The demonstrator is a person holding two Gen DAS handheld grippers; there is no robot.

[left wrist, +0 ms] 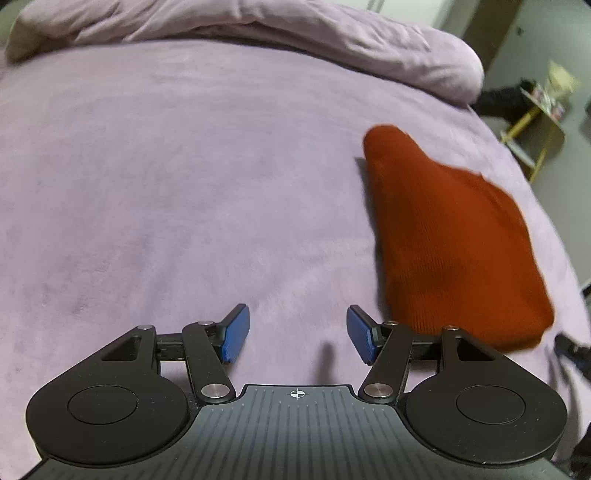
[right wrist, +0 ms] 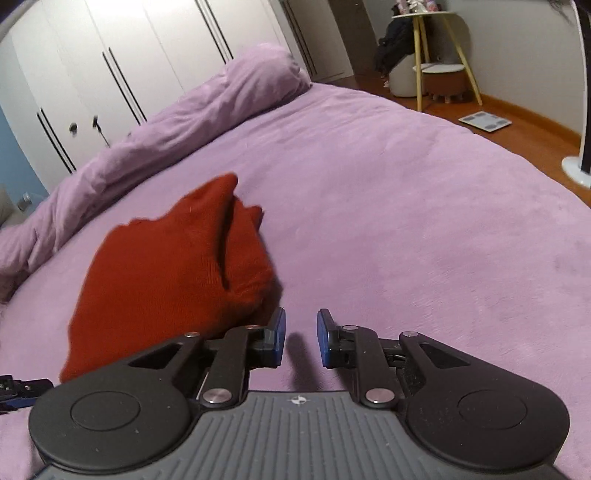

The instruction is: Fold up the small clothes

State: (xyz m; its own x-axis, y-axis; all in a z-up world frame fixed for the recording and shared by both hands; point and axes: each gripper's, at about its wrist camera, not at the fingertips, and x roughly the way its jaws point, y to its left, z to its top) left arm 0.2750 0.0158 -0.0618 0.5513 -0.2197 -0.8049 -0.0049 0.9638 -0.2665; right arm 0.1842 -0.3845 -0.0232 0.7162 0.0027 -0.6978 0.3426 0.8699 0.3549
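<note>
both wrist views low over the bed (left wrist: 184,184), facing forward, sharing the red garment (left wrist: 450,236)

Your left gripper (left wrist: 297,334) and right gripper (right wrist: 301,338): black linkage arms, silver pivot screws, blue finger pads (left wrist: 236,334), ribbed grey body with crosshair mark.

red garment (right wrist: 173,273): 1 | bed (right wrist: 406,221): 1 | rolled duvet (right wrist: 207,103): 1 | grippers: 2, left gripper (left wrist: 297,334), right gripper (right wrist: 301,338) | side table (right wrist: 428,22): 1 | floor scale (right wrist: 484,122): 1
</note>
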